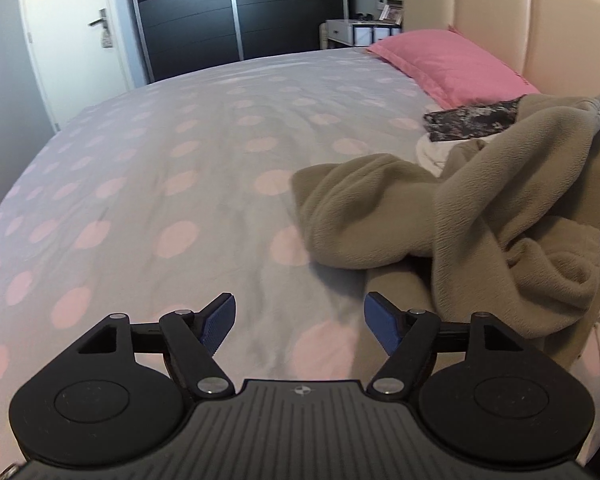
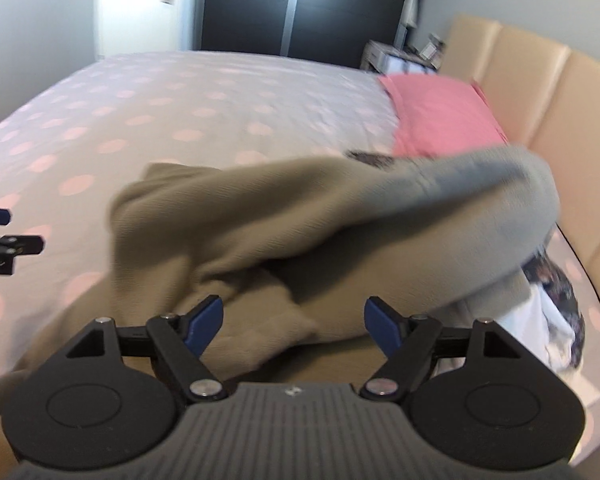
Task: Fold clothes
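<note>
Both your left gripper (image 1: 299,322) and right gripper (image 2: 293,322) are wide open holding nothing, and the rumpled tan fleece (image 2: 284,220) sits right above the right one, stretching toward frame right.

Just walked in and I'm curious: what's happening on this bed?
A person is folding laundry with two hand-held tongs. Both the left tongs and the right tongs are open and hold nothing. A crumpled beige fleece garment lies unfolded on the spotted bedcover, near a pink pillow.
</note>
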`<state>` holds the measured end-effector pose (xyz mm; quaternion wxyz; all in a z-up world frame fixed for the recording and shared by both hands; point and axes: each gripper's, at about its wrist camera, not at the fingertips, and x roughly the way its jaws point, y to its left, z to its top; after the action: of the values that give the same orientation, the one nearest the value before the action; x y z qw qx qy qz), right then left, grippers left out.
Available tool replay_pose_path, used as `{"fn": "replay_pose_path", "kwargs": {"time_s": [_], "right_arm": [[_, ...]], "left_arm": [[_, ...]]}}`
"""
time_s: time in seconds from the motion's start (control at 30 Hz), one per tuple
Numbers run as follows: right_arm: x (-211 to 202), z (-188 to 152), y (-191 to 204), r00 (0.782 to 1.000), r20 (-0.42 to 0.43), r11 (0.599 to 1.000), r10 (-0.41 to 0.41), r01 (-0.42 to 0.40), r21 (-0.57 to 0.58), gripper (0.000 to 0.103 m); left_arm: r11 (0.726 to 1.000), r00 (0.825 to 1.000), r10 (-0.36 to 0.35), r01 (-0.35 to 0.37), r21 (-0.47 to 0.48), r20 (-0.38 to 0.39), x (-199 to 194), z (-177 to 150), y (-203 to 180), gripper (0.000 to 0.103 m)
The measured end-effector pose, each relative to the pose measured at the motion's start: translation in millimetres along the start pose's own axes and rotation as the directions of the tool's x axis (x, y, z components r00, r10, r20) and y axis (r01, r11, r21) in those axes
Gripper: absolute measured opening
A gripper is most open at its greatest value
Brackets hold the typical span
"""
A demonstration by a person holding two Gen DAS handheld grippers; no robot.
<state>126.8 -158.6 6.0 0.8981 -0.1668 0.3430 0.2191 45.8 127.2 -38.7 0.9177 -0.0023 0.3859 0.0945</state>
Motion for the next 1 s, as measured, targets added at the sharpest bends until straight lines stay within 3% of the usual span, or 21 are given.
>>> {"fn": "replay_pose_path", "kwargs": {"time_s": [0.23,0.37,0.4,0.5,0.57,0.63,0.8,0.9,1.0], "right_arm": [[33.9,0.6,-57.0,0.990,-0.057,0.977,-0.129,0.137,0.164,0.080],[43.1,4.2,-81.9,0.992,-0.028,0.952,-0.122,0.125,0.281,0.077],[45.3,6.1,-84.1,0.992,-0.012,0.950,-0.125,0.123,0.287,0.075],[52.9,10.9,-84.7,0.989,0.004,0.950,-0.151,0.143,0.278,0.047],[51.1,12.5,-83.4,0.987,0.005,0.948,-0.161,0.153,0.279,0.024],[45.6,15.9,-81.0,0.988,0.022,0.951,-0.152,0.140,0.277,0.017],[20.9,40.8,-57.2,0.988,0.123,0.977,-0.089,0.062,0.206,0.014],[-1.7,62.3,-32.1,0.979,0.199,0.989,-0.037,0.008,0.144,0.013],[-33.4,83.5,-4.2,0.959,0.281,0.995,0.017,-0.043,0.085,0.013]], "left_arm": [[0.986,0.986,-0.167,0.166,0.033,0.009,29.8,22.8,-39.4,0.073],[0.978,0.979,-0.203,0.204,0.050,-0.024,56.4,37.5,-59.5,0.071],[0.975,0.976,-0.214,0.216,0.049,-0.032,63.0,41.4,-63.7,0.066],[0.972,0.970,-0.230,0.233,0.034,-0.075,79.7,52.4,-74.4,0.032],[0.971,0.967,-0.240,0.241,0.003,-0.090,83.3,58.4,-75.2,0.022],[0.967,0.964,-0.254,0.254,-0.013,-0.080,78.4,61.0,-70.7,0.012],[0.977,0.977,-0.214,0.214,-0.006,-0.004,45.3,70.6,-49.0,0.011],[0.990,0.988,-0.135,0.137,-0.020,0.079,8.3,76.3,-23.1,0.011],[0.997,0.986,-0.052,0.061,-0.051,0.160,-34.4,77.4,6.9,0.010]]}}
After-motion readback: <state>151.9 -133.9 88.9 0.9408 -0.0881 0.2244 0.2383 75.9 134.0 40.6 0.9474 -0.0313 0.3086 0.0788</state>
